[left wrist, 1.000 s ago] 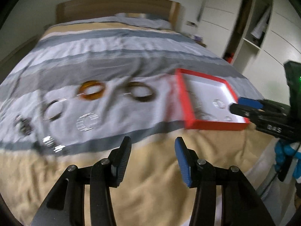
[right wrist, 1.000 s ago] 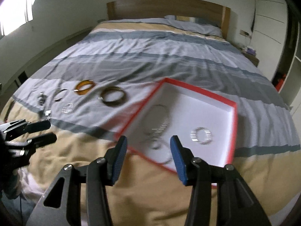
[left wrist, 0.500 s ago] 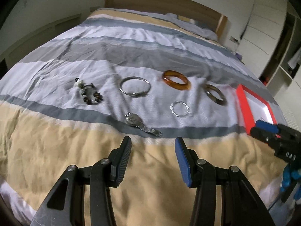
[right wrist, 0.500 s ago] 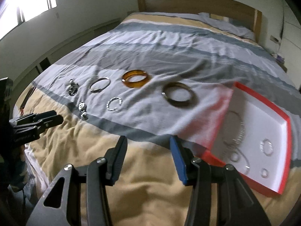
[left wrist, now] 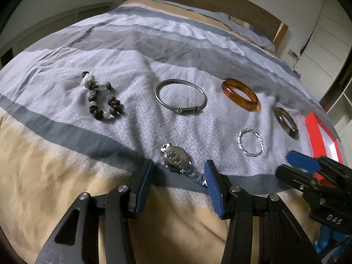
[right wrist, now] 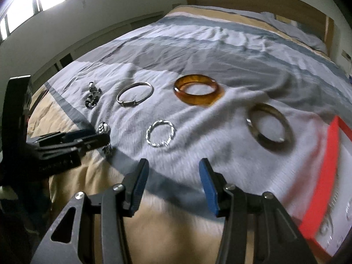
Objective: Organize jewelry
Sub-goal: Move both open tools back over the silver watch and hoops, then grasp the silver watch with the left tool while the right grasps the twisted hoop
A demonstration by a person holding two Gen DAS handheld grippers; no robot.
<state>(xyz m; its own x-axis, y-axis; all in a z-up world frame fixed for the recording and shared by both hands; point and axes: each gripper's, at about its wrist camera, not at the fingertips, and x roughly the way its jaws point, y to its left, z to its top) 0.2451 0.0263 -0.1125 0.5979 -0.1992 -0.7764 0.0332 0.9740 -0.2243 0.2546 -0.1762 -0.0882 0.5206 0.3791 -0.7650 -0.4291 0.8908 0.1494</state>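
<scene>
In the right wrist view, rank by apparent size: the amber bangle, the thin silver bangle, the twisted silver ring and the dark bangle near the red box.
1. amber bangle and dark bangle: too alike to separate, and the dark one lies nearer the camera.
2. thin silver bangle
3. twisted silver ring

**Bangles laid out on a striped bed**

The right gripper (right wrist: 173,173) hangs over the bed (right wrist: 220,44), jaws apart and empty. Ahead lie a twisted silver ring (right wrist: 160,133), an amber bangle (right wrist: 197,89), a thin silver bangle (right wrist: 134,96), a brown bangle (right wrist: 269,126) and a beaded bracelet (right wrist: 92,95). A red box (right wrist: 319,193) sits at right. The left gripper (right wrist: 96,137) reaches over a watch (right wrist: 104,128).
</scene>
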